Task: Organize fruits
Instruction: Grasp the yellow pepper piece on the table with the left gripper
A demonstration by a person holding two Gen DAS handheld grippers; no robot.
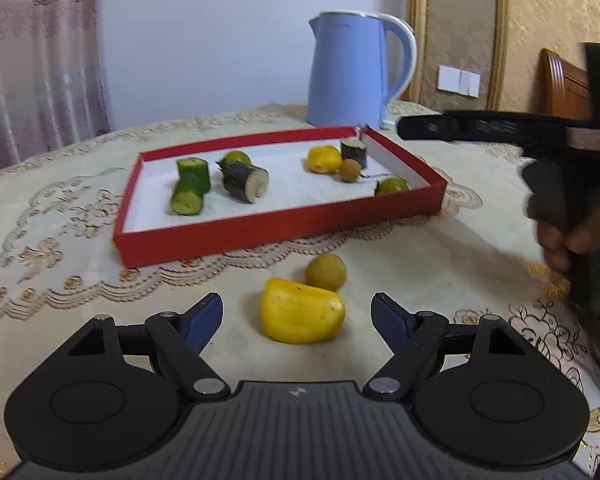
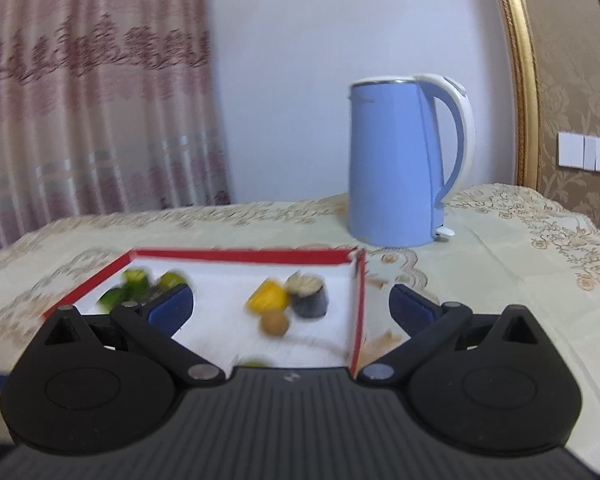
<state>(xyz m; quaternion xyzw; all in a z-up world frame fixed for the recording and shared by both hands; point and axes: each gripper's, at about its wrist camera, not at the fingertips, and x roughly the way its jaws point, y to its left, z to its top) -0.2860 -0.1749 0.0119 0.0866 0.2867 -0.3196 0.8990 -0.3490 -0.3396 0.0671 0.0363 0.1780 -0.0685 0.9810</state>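
Observation:
A red tray [image 1: 260, 232] with a white floor holds cucumber pieces [image 1: 190, 186], a dark sugarcane piece [image 1: 246, 182], a yellow fruit piece [image 1: 323, 159], a longan [image 1: 350, 170] and green limes [image 1: 392, 186]. On the cloth in front lie a yellow fruit piece [image 1: 302, 310] and a small round fruit [image 1: 326, 272]. My left gripper [image 1: 298, 318] is open, its fingers on either side of the yellow piece. My right gripper [image 2: 292, 306] is open and empty above the tray [image 2: 358, 312]; it also shows in the left wrist view [image 1: 404, 126].
A blue electric kettle [image 1: 350, 72] stands behind the tray, also in the right wrist view [image 2: 400, 160]. An embroidered cream tablecloth [image 1: 60, 240] covers the table. A curtain, a wall and a wooden chair [image 1: 564, 80] are behind.

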